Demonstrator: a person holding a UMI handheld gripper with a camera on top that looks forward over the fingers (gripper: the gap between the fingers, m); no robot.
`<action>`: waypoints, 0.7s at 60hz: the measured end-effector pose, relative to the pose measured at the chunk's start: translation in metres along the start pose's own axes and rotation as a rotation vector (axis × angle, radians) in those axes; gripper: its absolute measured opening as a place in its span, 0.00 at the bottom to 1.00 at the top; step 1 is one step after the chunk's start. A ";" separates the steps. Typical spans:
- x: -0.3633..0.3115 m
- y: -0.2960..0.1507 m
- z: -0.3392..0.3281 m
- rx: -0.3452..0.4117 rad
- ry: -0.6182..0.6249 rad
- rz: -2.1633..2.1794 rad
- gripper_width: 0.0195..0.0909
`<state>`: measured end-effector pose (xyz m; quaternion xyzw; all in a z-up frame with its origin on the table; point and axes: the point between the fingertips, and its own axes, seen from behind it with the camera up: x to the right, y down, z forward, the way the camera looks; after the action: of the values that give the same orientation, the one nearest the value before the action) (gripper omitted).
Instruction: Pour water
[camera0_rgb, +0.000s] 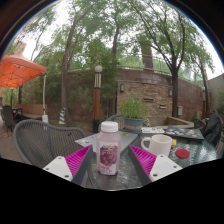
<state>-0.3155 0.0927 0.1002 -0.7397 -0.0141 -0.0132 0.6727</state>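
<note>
A glass-topped bench (120, 172) fronts a brick wall (150, 95) and an orange umbrella (18, 70) far left. The tongs (110, 160) stand wide, with the pink-labelled bottle (108, 148) upright between them, gaps either side; its writing is unreadable. A white cup (158, 145) sits just right, a chair (40, 140) left.

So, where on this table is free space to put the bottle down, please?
The gripper is open, and the bottle stands between its fingers. The glass table shows bare surface just right of the white cup, before the small red item. Beyond the cup it is crowded with flat items and a potted plant.
</note>
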 end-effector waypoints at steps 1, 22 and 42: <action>-0.001 -0.001 0.006 0.001 0.003 0.008 0.89; -0.013 0.003 0.070 0.003 -0.003 -0.036 0.41; -0.039 -0.023 0.071 -0.021 -0.159 0.109 0.29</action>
<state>-0.3556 0.1657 0.1148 -0.7450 -0.0273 0.0820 0.6614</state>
